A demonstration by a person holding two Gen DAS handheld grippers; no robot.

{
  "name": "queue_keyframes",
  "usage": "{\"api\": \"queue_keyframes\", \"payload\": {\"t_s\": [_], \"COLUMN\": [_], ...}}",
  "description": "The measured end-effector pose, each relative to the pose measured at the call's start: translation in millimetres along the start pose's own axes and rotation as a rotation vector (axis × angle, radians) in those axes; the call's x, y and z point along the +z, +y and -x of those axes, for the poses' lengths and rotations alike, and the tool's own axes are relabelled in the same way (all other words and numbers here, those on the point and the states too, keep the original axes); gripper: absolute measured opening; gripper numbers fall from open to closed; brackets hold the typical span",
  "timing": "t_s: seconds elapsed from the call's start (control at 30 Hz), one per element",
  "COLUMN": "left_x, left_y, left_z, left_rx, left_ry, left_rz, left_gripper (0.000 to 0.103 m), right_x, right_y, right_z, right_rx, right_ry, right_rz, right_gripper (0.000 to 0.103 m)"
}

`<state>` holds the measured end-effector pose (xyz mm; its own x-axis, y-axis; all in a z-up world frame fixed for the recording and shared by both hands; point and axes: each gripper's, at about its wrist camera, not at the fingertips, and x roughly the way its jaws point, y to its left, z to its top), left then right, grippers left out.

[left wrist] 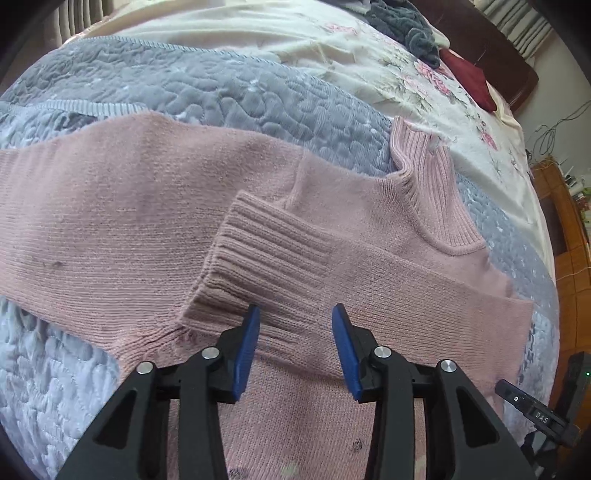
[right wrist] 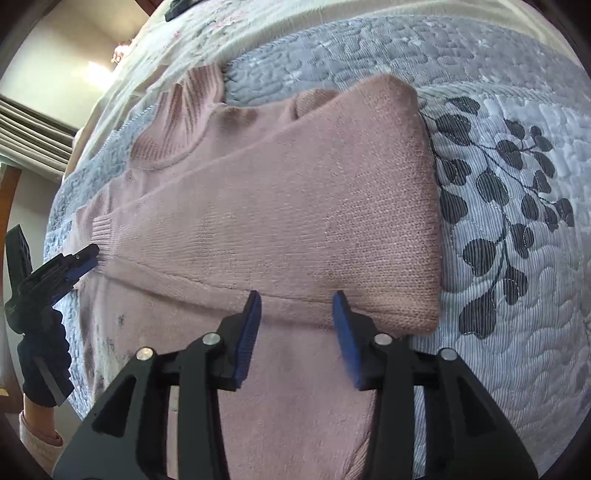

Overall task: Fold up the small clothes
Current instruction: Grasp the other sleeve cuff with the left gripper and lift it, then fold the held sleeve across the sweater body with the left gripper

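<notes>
Pink knitted turtleneck sweater (left wrist: 129, 206) flat on grey quilted bedspread (left wrist: 221, 92), ribbed cuff (left wrist: 258, 258) folded across chest. Left gripper (left wrist: 295, 314) spread wide over cuff, grasping nothing. Right gripper (right wrist: 297, 299) likewise released above folded sleeve (right wrist: 314, 206).

Quilted bed (left wrist: 229, 92), dark headboard (left wrist: 491, 48), pleated curtains (left wrist: 517, 18), wood cabinet (left wrist: 565, 221)

The pink sweater (left wrist: 129, 206) runs off the left and bottom edges in the left wrist view, so its hem cannot be seen. In the right wrist view its lower part hides behind the right gripper (right wrist: 296, 310). A dark cloth pile (left wrist: 402, 22) is cut off at the top.
</notes>
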<state>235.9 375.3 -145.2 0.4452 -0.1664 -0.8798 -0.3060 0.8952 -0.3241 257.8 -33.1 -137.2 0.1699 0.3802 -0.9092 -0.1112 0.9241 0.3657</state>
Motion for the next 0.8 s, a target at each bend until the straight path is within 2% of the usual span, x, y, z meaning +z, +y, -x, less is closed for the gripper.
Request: {"api": "queue_keyframes", "payload": {"t_s": [0.03, 0.1, 0.2, 0.3, 0.4, 0.5, 0.6, 0.8], "left_x": [0.5, 4.4, 7.1, 7.4, 3.4, 3.6, 10.2, 28.4], "left_y": [10.6, 40.5, 107.6, 181.8, 251.7, 301.6, 334.6, 371.5], "left_z": [12.9, 33.7, 57.3, 78.3, 94.2, 101.8, 104.5, 99.6], "left_rx": [-0.016, -0.008, 0.024, 0.1, 0.117, 0.099, 0.033, -0.045], "left_ry": [-0.026, -0.057, -0.078, -0.118, -0.16, -0.209, -0.265, -0.346], "left_rz": [0.012, 0.053, 0.174, 0.298, 0.447, 0.555, 0.635, 0.718], "left_gripper": [0.052, 0.056, 0.056, 0.056, 0.056, 0.056, 0.056, 0.056], "right_x": [-1.8, -6.2, -9.7, -7.5, -5.2, -4.8, -5.5, -4.1], "right_y": [7.3, 23.7, 39.4, 45.9, 41.3, 37.7, 35.0, 35.3], "right_z": [8.0, 18.2, 16.3, 5.1, -10.0, -21.3, -27.5, -34.8], "right_rx": [0.009, 0.011, 0.016, -0.011, -0.011, -0.023, -0.025, -0.041], "right_ry": [-0.015, -0.028, -0.009, 0.007, 0.023, 0.03, 0.032, 0.021], "right_rz": [0.021, 0.073, 0.105, 0.115, 0.084, 0.065, 0.058, 0.066], "right_gripper": [0.052, 0.056, 0.056, 0.056, 0.056, 0.056, 0.056, 0.056]}}
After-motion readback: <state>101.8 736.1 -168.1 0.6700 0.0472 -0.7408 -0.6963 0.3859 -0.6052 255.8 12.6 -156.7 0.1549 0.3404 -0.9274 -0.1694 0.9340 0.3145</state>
